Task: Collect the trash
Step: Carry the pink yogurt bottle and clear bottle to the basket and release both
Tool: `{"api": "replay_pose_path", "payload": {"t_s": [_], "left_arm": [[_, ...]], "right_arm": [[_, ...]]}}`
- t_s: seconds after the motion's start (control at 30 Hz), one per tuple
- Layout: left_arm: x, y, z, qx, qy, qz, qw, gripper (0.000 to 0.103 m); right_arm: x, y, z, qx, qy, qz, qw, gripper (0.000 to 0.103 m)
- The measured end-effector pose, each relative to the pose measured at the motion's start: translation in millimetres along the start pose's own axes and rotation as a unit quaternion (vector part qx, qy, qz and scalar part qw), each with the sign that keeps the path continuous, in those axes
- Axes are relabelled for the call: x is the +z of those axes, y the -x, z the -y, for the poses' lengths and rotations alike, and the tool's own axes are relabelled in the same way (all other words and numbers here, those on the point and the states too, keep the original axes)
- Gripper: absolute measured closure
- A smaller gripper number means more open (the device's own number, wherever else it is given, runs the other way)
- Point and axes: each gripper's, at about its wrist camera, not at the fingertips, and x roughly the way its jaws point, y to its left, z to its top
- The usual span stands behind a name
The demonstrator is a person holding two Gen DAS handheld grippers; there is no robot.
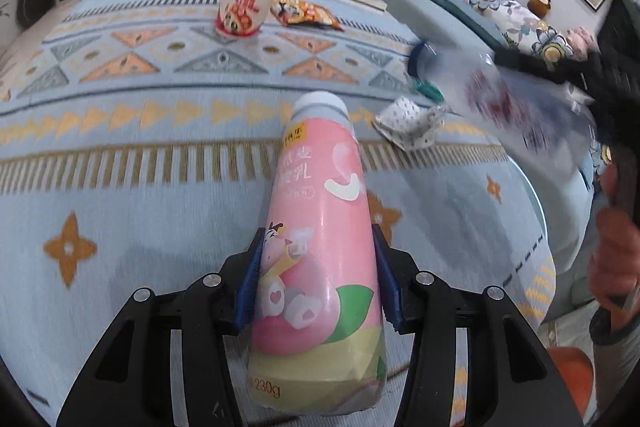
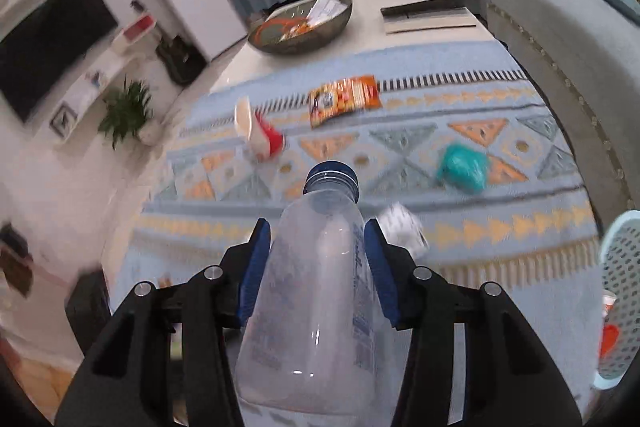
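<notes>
The left gripper [image 1: 318,279] reached forward over the patterned blue cloth desk [image 1: 160,187], its fingers [image 1: 250,283] clamped on a pink yogurt bottle [image 1: 320,251]. The right gripper [image 2: 318,267] pinched a clear plastic bottle with blue cap [image 2: 316,291]. Farther off lay crumpled white paper [image 1: 412,123], a paper cup [image 1: 244,1] and an orange snack wrapper [image 1: 306,13].

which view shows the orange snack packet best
The right wrist view: the flat orange snack packet lies fully visible on the patterned cloth. The left wrist view shows it smaller, foreshortened, beside the red and white paper cup.
</notes>
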Motion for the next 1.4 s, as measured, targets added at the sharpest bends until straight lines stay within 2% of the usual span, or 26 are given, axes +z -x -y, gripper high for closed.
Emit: {"api": "replay_pose_path", "payload": {"t_s": [0.17,0.27,0.4,0.43,0.5,0.53,0.63,0.73,0.87,0.9,0.97,1.03,1.07,1.13,1.2,1.3,1.4], "left_arm": [[-3,-1,7,0.019,-0.011,-0.008,0.9997,0.056],[-7,1,15,0.042,-0.027,-0.013,0.9987,0.055],[-9,-2,21,0.048,-0.032,-0.018,0.9982,0.056],[-4,-4,24,0.049,-0.042,-0.023,0.9976,0.054],[4,-9,29,0.056,-0.053,-0.033,0.9965,0.043],[8,-11,31,0.064,-0.056,-0.038,0.9956,0.041],[13,-20,38,0.079,-0.06,-0.049,0.9938,0.041],[11,-27,45,0.094,-0.072,-0.055,0.9915,0.041],[12,-28,47,0.098,-0.077,-0.052,0.9909,0.042],[11,-28,46,0.098,-0.076,-0.05,0.991,0.043],[10,-27,45,0.102,-0.077,-0.047,0.9907,0.051],[10,-25,44,0.102,-0.075,-0.045,0.9909,0.056],[10,-23,41,0.086,-0.064,-0.047,0.9932,0.056],[9,-18,39,0.067,-0.048,-0.037,0.9959,0.056],[7,-5,42,0.059,-0.037,0.0,0.9975,0.057],[8,20,61,0.034,-0.057,0.051,0.9965,0.057],[15,38,81,0.016,-0.072,0.079,0.9941,0.057]], "right_arm": [[-46,2,15,-0.038,0.035,-0.037,0.998,0.058],[-64,6,16,-0.048,0.046,-0.046,0.997,0.058],[-83,5,19,-0.06,0.051,-0.061,0.995,0.057],[-88,6,18,-0.066,0.056,-0.061,0.994,0.057],[-89,4,17,-0.074,0.058,-0.069,0.993,0.057],[-89,2,17,-0.076,0.053,-0.079,0.993,0.056],[-91,-3,13,-0.072,0.047,-0.093,0.992,0.038],[-95,-9,0,-0.092,0.072,-0.099,0.988,0.038],[-97,-16,1,-0.138,0.07,-0.101,0.983,0.039],[-96,-16,7,-0.143,0.058,-0.1,0.983,0.042],[-94,-16,15,-0.137,0.044,-0.103,0.984,0.058],[-93,-15,20,-0.146,0.041,-0.1,0.983,0.059],[-93,-15,21,-0.148,0.041,-0.099,0.983,0.059],[-93,-11,23,-0.154,0.039,-0.093,0.983,0.059],[-92,-4,25,-0.158,0.031,-0.077,0.984,0.059],[-87,20,34,-0.139,0.004,-0.025,0.99,0.059],[-86,41,42,-0.126,-0.017,0.015,0.992,0.059]]}}
